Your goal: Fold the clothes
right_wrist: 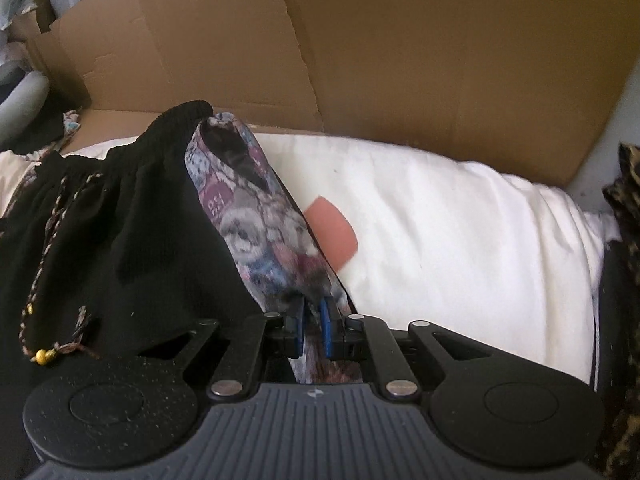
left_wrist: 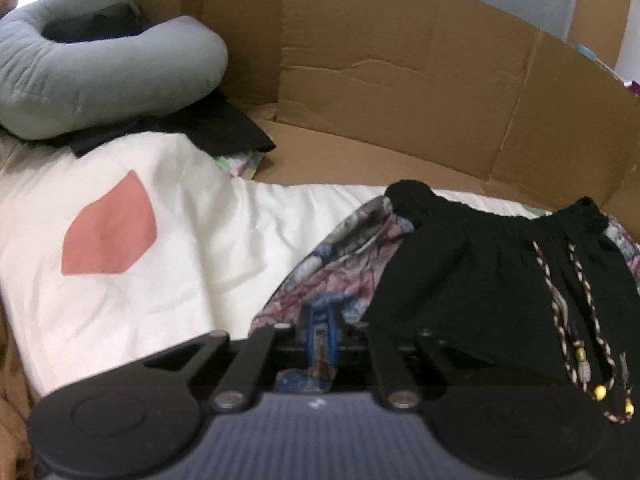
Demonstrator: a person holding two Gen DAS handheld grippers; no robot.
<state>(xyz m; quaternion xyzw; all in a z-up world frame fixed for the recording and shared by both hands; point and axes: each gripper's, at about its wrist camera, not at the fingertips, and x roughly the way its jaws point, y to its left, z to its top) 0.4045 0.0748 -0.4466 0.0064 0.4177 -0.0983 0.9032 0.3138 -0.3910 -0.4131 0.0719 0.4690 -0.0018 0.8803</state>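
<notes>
A garment with a black gathered waistband panel [left_wrist: 472, 264] and a patterned purple-blue-grey fabric [left_wrist: 340, 264] lies on a white sheet. A braided drawstring with yellow beads [left_wrist: 580, 344] hangs down its black front. My left gripper [left_wrist: 320, 320] is shut on the patterned fabric at the garment's left side. In the right wrist view the patterned fabric [right_wrist: 256, 216] runs up from my right gripper [right_wrist: 314, 312], which is shut on it at the garment's right side. The black panel [right_wrist: 132, 240] and the drawstring [right_wrist: 52, 240] lie to its left.
White bedding [left_wrist: 132, 280] with a pink shape [left_wrist: 108, 232] covers the surface; the same bedding [right_wrist: 460, 232] fills the right wrist view. Brown cardboard walls [left_wrist: 400, 92] stand behind. A grey-green cushion [left_wrist: 100, 72] and dark cloth [left_wrist: 224, 128] lie far left. A leopard-print cloth [right_wrist: 624, 208] is at the right.
</notes>
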